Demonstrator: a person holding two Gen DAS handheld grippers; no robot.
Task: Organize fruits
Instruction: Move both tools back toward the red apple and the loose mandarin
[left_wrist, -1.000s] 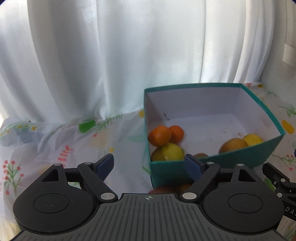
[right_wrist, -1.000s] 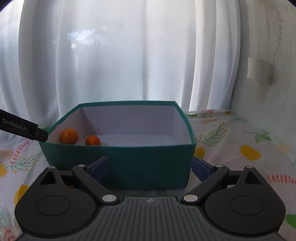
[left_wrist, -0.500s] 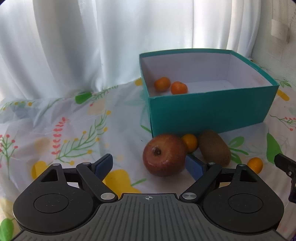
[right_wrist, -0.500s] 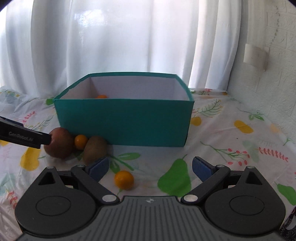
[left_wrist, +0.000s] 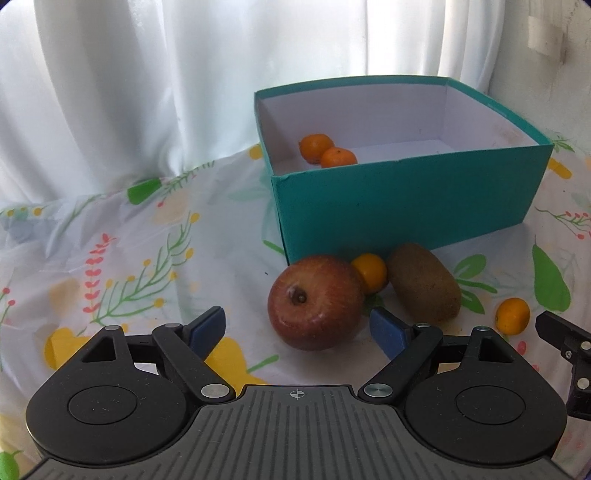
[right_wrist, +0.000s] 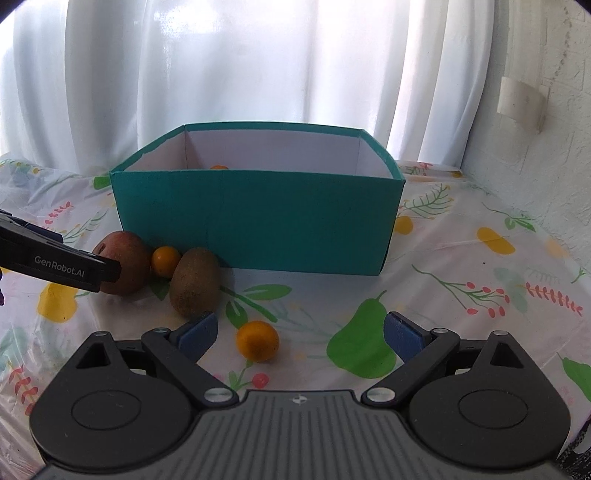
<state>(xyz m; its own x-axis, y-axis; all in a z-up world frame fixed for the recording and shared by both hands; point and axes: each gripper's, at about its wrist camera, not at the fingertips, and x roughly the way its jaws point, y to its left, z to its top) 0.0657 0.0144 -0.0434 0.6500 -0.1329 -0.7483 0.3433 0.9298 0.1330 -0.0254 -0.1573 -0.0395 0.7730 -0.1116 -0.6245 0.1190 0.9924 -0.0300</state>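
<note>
You have brought both grippers down from above the teal box (left_wrist: 402, 210) to the fruit lying on the floral cloth (left_wrist: 122, 266) before it. Your left gripper (left_wrist: 297, 328) now stands wide apart around the red apple (left_wrist: 316, 301), pads off it, with a small orange (left_wrist: 370, 272) and the kiwi (left_wrist: 424, 282) just beside. Your right gripper (right_wrist: 301, 334) gapes empty over a loose orange (right_wrist: 258, 340); two more oranges (left_wrist: 327, 151) sit in the box.

open teal cardboard box with white inside (left_wrist: 399, 206): upright on cloth | two small round orange citrus fruits (left_wrist: 327, 151): touching, inside box at its left wall | round red apple (left_wrist: 316, 301), small orange citrus (left_wrist: 370, 272), brown oval kiwi (left_wrist: 424, 282): row touching, just before box front | lone small orange citrus (right_wrist: 257, 339): near kiwi, farther from box
</note>
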